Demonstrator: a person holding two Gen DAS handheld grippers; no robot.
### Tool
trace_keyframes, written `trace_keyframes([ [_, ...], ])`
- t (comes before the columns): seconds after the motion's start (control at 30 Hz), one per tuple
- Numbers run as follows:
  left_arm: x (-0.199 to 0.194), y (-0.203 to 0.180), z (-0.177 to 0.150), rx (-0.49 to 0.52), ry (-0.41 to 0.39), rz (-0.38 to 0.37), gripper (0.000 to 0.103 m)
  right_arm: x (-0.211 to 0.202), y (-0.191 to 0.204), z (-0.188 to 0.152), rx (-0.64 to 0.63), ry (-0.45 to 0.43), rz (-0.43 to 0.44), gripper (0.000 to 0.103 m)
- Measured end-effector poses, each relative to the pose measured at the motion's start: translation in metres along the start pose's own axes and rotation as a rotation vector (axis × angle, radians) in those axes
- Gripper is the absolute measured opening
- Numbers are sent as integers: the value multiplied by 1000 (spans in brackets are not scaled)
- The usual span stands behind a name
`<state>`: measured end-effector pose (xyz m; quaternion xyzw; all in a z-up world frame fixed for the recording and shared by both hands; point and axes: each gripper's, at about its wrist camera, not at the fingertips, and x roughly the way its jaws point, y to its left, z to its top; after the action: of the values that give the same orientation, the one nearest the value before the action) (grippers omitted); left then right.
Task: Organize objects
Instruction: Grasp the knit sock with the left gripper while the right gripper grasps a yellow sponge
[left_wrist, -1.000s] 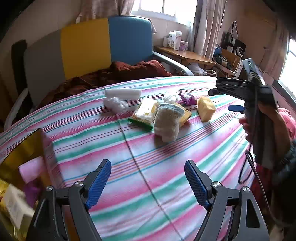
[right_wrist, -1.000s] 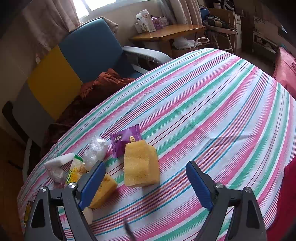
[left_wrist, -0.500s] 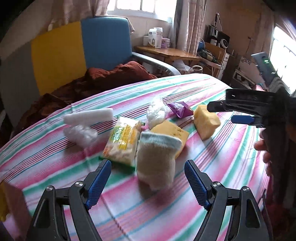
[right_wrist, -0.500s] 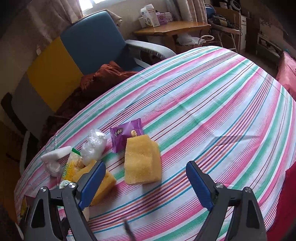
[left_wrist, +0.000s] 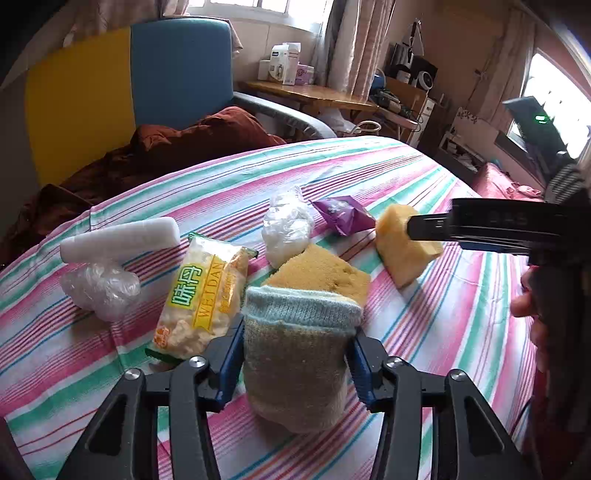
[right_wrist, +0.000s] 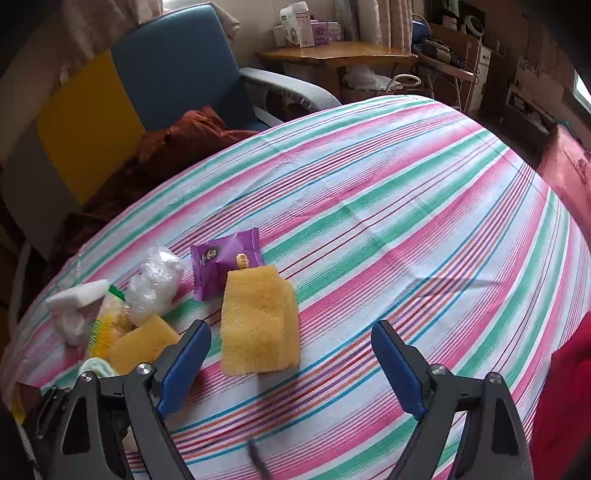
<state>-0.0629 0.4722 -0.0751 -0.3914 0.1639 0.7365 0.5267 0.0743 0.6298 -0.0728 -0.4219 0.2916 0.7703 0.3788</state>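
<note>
A rolled beige sock with a pale blue cuff (left_wrist: 295, 354) stands on the striped tablecloth (right_wrist: 406, 221). My left gripper (left_wrist: 295, 332) is closing on it, and both blue pads touch its sides. Behind it lie a yellow sponge (left_wrist: 321, 273), a yellow-green snack packet (left_wrist: 203, 295), a white foam bar (left_wrist: 118, 240), two plastic wads (left_wrist: 288, 229) and a purple packet (left_wrist: 343, 218). My right gripper (right_wrist: 291, 328) hangs open just above a second yellow sponge (right_wrist: 258, 321), not touching it. One of its fingers (left_wrist: 480, 225) shows in the left wrist view.
A blue and yellow armchair (left_wrist: 177, 70) with a brown blanket (left_wrist: 184, 147) stands beyond the table's far edge. A wooden side table (left_wrist: 314, 96) with boxes is behind it. Red fabric (right_wrist: 565, 387) lies at the right edge. A person's hand (left_wrist: 528, 306) holds the right gripper.
My left gripper has come forward and down to the sock, and its jaws have narrowed from wide open onto the sock's sides. The right gripper has stayed over the sponge.
</note>
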Motion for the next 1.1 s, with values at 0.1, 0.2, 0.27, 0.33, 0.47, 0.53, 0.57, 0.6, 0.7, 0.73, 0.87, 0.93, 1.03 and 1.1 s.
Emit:
trace_keyframes([
  [0.1, -9, -1, -5, -34, -4, 8, 50, 6, 7, 5, -29, -6, -33, 90],
  [0.2, -21, -8, -13, -25, -40, 37, 50, 16, 18, 10, -74, -16, -77, 90],
  [0.27, -25, -10, -21, -26, -44, 47, 50, 26, 24, 12, -96, 0, -73, 90],
  [0.33, -23, -9, -28, -33, -32, 48, 50, 38, 29, 13, -127, 35, -87, 86],
  [0.47, -23, -4, -33, -50, -40, 42, 49, 58, 35, 12, -169, 97, -78, 76],
  [0.53, -21, 0, -33, -72, -38, 35, 49, 59, 34, 11, -165, 94, -69, 76],
  [0.57, -20, 1, -33, -79, -38, 33, 49, 60, 33, 12, -163, 98, -65, 77],
  [0.6, -20, 2, -33, -83, -38, 32, 49, 61, 31, 12, -157, 93, -58, 78],
  [0.7, -19, 2, -34, -79, -36, 34, 49, 62, 28, 11, -154, 76, -51, 83],
  [0.73, -18, 3, -34, -82, -32, 31, 50, 62, 26, 11, -144, 75, -44, 86],
  [0.87, -16, 6, -34, -112, -26, 23, 50, 65, 31, 8, -157, 60, -40, 96],
  [0.93, -16, 5, -34, -113, -25, 25, 50, 66, 31, 7, -156, 55, -23, 103],
  [1.03, -16, 5, -34, -109, -23, 28, 50, 67, 35, 7, -163, 62, -23, 103],
  [1.1, -15, 4, -33, -104, -21, 32, 50, 67, 36, 9, -179, 72, -30, 103],
])
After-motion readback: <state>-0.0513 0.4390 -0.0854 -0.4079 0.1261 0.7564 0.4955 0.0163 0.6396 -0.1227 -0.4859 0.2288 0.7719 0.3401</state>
